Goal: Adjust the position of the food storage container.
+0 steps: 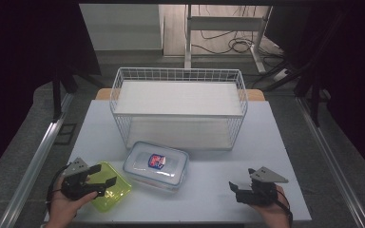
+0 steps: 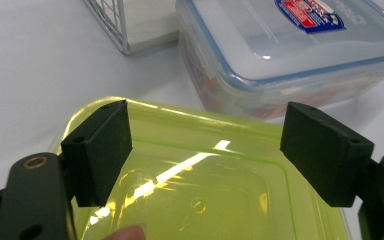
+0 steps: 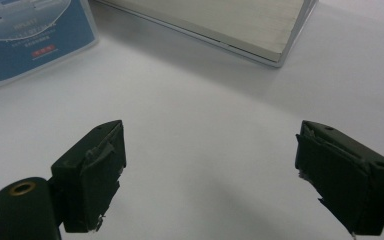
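A lime-green translucent box with its lid on lies at the table's front left. My left gripper hovers over it, open; in the left gripper view the wide-apart jaws stand above the green lid without pinching it, and a fingertip shows at the bottom edge. Just right of it sits a clear lidded box with a red-and-blue label, seen close behind the lid. My right gripper rests at the front right, open over bare table.
A white wire basket with a shelf stands across the back middle of the pale table; its corner and base show in the gripper views. Desk legs and cables lie on the floor beyond.
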Demonstrator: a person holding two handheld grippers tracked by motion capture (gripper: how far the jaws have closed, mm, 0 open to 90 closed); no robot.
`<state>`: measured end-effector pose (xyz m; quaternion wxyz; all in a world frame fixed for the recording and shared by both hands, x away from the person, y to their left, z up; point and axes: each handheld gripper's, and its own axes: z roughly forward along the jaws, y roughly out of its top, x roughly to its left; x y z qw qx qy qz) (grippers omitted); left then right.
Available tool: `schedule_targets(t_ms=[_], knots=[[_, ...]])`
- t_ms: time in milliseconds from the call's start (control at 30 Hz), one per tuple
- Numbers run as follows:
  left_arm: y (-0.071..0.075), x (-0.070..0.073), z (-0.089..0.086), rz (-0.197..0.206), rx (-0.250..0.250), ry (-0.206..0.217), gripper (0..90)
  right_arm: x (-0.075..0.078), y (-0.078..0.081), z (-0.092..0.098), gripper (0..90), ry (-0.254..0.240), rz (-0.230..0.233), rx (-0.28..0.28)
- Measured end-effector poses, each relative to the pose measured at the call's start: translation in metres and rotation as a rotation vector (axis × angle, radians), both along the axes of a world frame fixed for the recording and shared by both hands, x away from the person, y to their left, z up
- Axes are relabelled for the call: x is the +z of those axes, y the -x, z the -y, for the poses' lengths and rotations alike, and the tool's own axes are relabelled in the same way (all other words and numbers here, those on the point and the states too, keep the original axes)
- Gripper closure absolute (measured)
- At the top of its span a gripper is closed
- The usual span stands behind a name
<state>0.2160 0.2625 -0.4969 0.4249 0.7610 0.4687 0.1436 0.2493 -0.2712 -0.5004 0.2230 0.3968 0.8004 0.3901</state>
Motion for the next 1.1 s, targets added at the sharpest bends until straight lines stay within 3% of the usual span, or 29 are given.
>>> schedule_targets(t_ms=[433, 533, 633, 767, 800, 867, 1100], knots=[[0.005, 0.005, -0.007, 0.010, 0.023, 0.013, 24.1, 0.003, -0.003, -0.007, 13.4, -0.005, -0.011, 0.015], [0.005, 0.011, -0.008, 0.024, 0.021, 0.023, 29.4, 0.009, -0.001, -0.010, 13.8, -0.008, 0.002, 0.017], [0.003, 0.011, -0.007, 0.017, 0.010, 0.013, 41.8, 0.007, -0.001, -0.010, 13.8, -0.006, -0.003, 0.015], [0.001, 0.011, -0.008, -0.016, -0.022, 0.012, 78.4, 0.004, 0.000, -0.007, 13.8, -0.003, -0.020, 0.008], [0.001, 0.012, -0.009, -0.021, -0.034, 0.013, 78.4, 0.004, -0.001, -0.006, 13.8, -0.002, -0.019, 0.005], [0.000, 0.015, -0.010, -0.024, -0.045, 0.015, 89.2, 0.006, -0.001, -0.006, 13.8, -0.005, -0.013, 0.001], [-0.020, 0.022, 0.000, -0.052, -0.055, -0.014, 90.0, 0.008, 0.003, -0.008, 13.9, -0.004, -0.010, 0.009]])
